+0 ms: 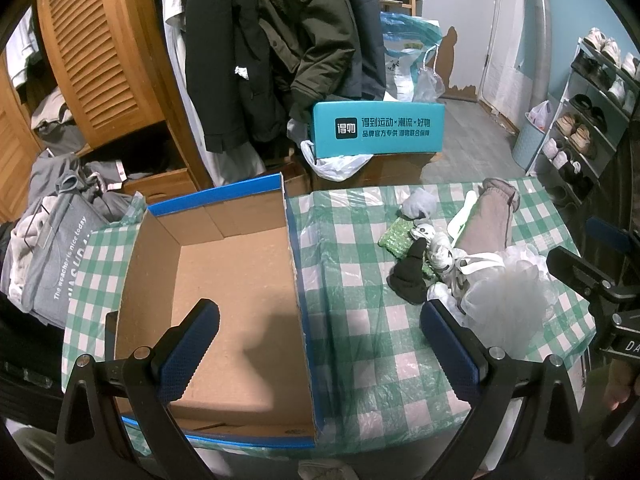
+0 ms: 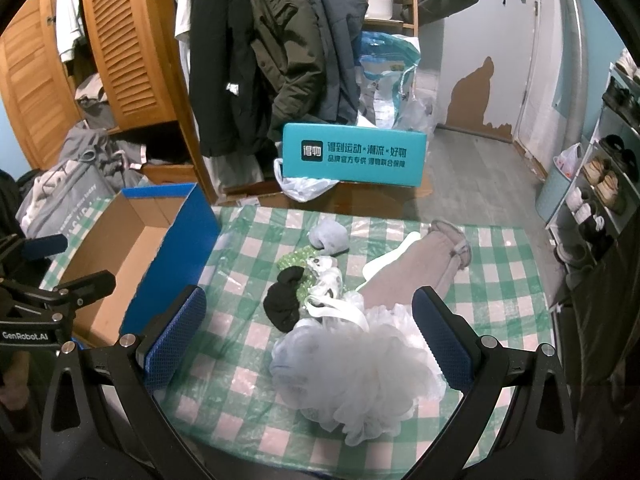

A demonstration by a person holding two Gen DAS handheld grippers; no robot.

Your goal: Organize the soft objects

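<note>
An open cardboard box with blue outer walls [image 1: 298, 264] [image 2: 176, 236] sits on the left of the green checked table and is empty. To its right lies a pile of soft things: a white mesh bath pouf [image 2: 360, 364] [image 1: 508, 288], a black sock [image 2: 286, 302] [image 1: 410, 274], a green sparkly piece [image 1: 394, 236], a patterned white sock [image 2: 326, 280], a grey ball [image 2: 330, 236] and a beige cloth roll [image 2: 412, 276]. My left gripper [image 1: 320, 322] is open, straddling the box's right wall. My right gripper [image 2: 308, 312] is open just above the pouf.
A teal shoe box [image 1: 378, 130] stands on cartons beyond the table. Coats [image 2: 256, 60] hang behind it, a wooden wardrobe [image 1: 100, 60] and a grey clothes heap [image 1: 60, 232] stand at left, and a shoe rack [image 1: 580, 128] at right.
</note>
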